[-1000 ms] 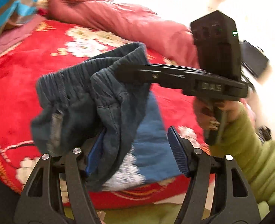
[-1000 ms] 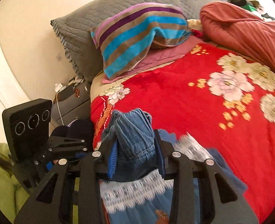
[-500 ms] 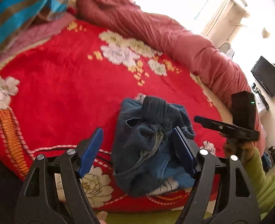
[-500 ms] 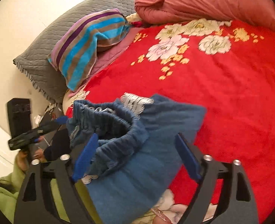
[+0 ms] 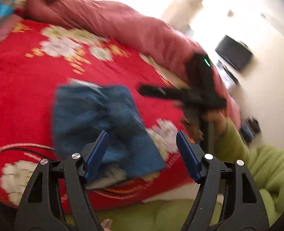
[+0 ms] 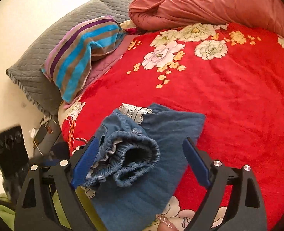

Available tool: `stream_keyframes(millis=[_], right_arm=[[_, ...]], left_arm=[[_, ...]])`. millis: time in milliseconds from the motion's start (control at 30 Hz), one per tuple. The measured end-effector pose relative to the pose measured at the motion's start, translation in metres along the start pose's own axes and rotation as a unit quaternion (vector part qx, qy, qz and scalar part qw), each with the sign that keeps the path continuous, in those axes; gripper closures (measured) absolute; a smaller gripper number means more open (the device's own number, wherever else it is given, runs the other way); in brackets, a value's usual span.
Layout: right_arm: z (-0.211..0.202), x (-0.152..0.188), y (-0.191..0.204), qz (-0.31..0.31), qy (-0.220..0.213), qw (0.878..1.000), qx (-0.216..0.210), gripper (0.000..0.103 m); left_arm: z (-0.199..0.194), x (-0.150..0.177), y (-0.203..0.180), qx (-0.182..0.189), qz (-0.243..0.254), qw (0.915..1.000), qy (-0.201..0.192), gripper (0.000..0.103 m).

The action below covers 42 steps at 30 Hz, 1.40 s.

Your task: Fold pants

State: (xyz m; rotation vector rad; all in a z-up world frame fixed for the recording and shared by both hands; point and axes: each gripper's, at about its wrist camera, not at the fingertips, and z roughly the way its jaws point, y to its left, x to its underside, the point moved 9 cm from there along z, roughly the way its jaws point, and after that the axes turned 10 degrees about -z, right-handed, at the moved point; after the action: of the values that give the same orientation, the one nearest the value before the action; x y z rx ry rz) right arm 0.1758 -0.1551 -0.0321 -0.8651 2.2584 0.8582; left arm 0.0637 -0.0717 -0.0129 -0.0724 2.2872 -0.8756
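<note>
Lying folded low in frame on the bed (image 6: pixel 247 105), the pants (image 6: pixel 142 154) are released: right tool (image 6: pixel 142 161) gapes wide and empty; left tool (image 5: pixel 142 154), empty too, is closing slightly.

Both wrist cameras look down, close, over their own jaws; both see the pants (image 5: pixel 95 119) (image 6: pixel 161 144) on the bed (image 5: pixel 16 96) (image 6: pixel 238 105) from opposite sides.
</note>
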Motion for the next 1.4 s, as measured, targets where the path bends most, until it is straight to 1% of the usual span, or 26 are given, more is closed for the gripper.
stream_keyframes(millis=[67, 133, 167, 233, 267, 333, 367, 433, 500, 567, 667, 733, 767, 833, 867, 900, 933, 967, 1033, 1067, 1167, 1200, 1233, 1267, 1300, 1400], right_arm=[[0.006, -0.004, 0.010, -0.013, 0.006, 1.000, 0.001, 0.016], [0.015, -0.007, 0.024, -0.031, 0.012, 0.999, -0.002, 0.016], [0.020, -0.007, 0.029, -0.041, 0.019, 0.999, 0.003, 0.016], [0.030, 0.000, 0.031, -0.067, 0.047, 0.996, 0.036, 0.016], [0.036, 0.011, 0.025, -0.093, 0.075, 0.990, 0.081, 0.019], [0.039, 0.031, 0.011, -0.122, 0.108, 0.978, 0.133, 0.022], [0.038, 0.039, 0.003, -0.114, 0.115, 0.977, 0.137, 0.022], [0.034, 0.050, -0.008, -0.092, 0.114, 0.980, 0.134, 0.022], [0.029, 0.056, -0.014, -0.078, 0.105, 0.983, 0.130, 0.022], [0.028, 0.057, -0.012, -0.081, 0.098, 0.983, 0.130, 0.022], [0.017, 0.050, 0.002, -0.100, 0.074, 0.984, 0.129, 0.022], [0.003, 0.040, 0.017, -0.113, 0.044, 0.986, 0.113, 0.022], [-0.004, 0.037, 0.027, -0.126, 0.029, 0.986, 0.104, 0.022], [-0.014, 0.035, 0.047, -0.154, 0.018, 0.985, 0.080, 0.022], [-0.017, 0.038, 0.064, -0.182, 0.017, 0.981, 0.062, 0.028], [-0.017, 0.040, 0.074, -0.197, 0.019, 0.979, 0.054, 0.031], [-0.017, 0.044, 0.088, -0.223, 0.023, 0.974, 0.043, 0.037], [-0.013, 0.048, 0.103, -0.250, 0.027, 0.967, 0.033, 0.040], [-0.001, 0.056, 0.127, -0.300, 0.038, 0.953, 0.026, 0.045], [0.006, 0.057, 0.135, -0.315, 0.042, 0.948, 0.028, 0.048], [0.028, 0.059, 0.154, -0.360, 0.050, 0.931, 0.024, 0.050], [0.036, 0.058, 0.158, -0.374, 0.051, 0.926, 0.021, 0.052], [0.048, 0.060, 0.158, -0.389, 0.062, 0.919, 0.023, 0.070], [0.055, 0.063, 0.157, -0.391, 0.075, 0.917, 0.020, 0.096], [0.061, 0.068, 0.155, -0.386, 0.091, 0.918, 0.007, 0.099], [0.053, 0.079, 0.153, -0.384, 0.102, 0.917, -0.016, 0.099]], left_arm=[[-0.003, -0.007, 0.021, -0.055, -0.018, 0.9983, -0.011, 0.038], [0.005, -0.008, 0.045, -0.102, -0.030, 0.9943, -0.006, 0.038], [0.008, -0.005, 0.053, -0.122, -0.032, 0.9920, 0.000, 0.038], [0.018, 0.000, 0.067, -0.167, -0.027, 0.9855, 0.016, 0.038], [0.018, 0.004, 0.071, -0.176, -0.025, 0.9838, 0.021, 0.038], [0.012, 0.006, 0.074, -0.170, -0.029, 0.9849, 0.020, 0.037], [0.010, 0.004, 0.075, -0.170, -0.029, 0.9849, 0.015, 0.037], [0.005, 0.000, 0.078, -0.171, -0.034, 0.9846, 0.007, 0.033], [0.007, -0.001, 0.080, -0.170, -0.040, 0.9846, 0.005, 0.033], [0.009, -0.002, 0.080, -0.172, -0.041, 0.9842, 0.007, 0.032], [0.006, -0.002, 0.077, -0.180, -0.031, 0.9832, 0.003, 0.028], [0.000, -0.003, 0.076, -0.191, -0.027, 0.9811, -0.005, 0.024], [-0.002, -0.005, 0.078, -0.196, -0.027, 0.9801, -0.009, 0.023], [-0.007, -0.008, 0.083, -0.211, -0.032, 0.9769, -0.019, 0.022], [-0.009, -0.010, 0.087, -0.217, -0.036, 0.9753, -0.022, 0.022], [-0.010, -0.011, 0.089, -0.221, -0.037, 0.9743, -0.025, 0.022], [-0.013, -0.013, 0.092, -0.228, -0.040, 0.9723, -0.029, 0.022], [-0.015, -0.014, 0.094, -0.234, -0.042, 0.9708, -0.031, 0.022], [-0.018, -0.016, 0.099, -0.241, -0.049, 0.9686, -0.035, 0.022], [-0.019, -0.017, 0.101, -0.244, -0.052, 0.9676, -0.036, 0.022], [-0.022, -0.019, 0.106, -0.256, -0.060, 0.9641, -0.038, 0.022], [-0.021, -0.019, 0.107, -0.257, -0.063, 0.9637, -0.037, 0.022], [-0.020, -0.020, 0.108, -0.255, -0.065, 0.9640, -0.035, 0.022], [-0.017, -0.022, 0.107, -0.254, -0.065, 0.9644, -0.033, 0.022], [-0.013, -0.025, 0.106, -0.252, -0.062, 0.9653, -0.031, 0.022], [0.002, -0.030, 0.106, -0.259, -0.040, 0.9649, -0.018, 0.022]])
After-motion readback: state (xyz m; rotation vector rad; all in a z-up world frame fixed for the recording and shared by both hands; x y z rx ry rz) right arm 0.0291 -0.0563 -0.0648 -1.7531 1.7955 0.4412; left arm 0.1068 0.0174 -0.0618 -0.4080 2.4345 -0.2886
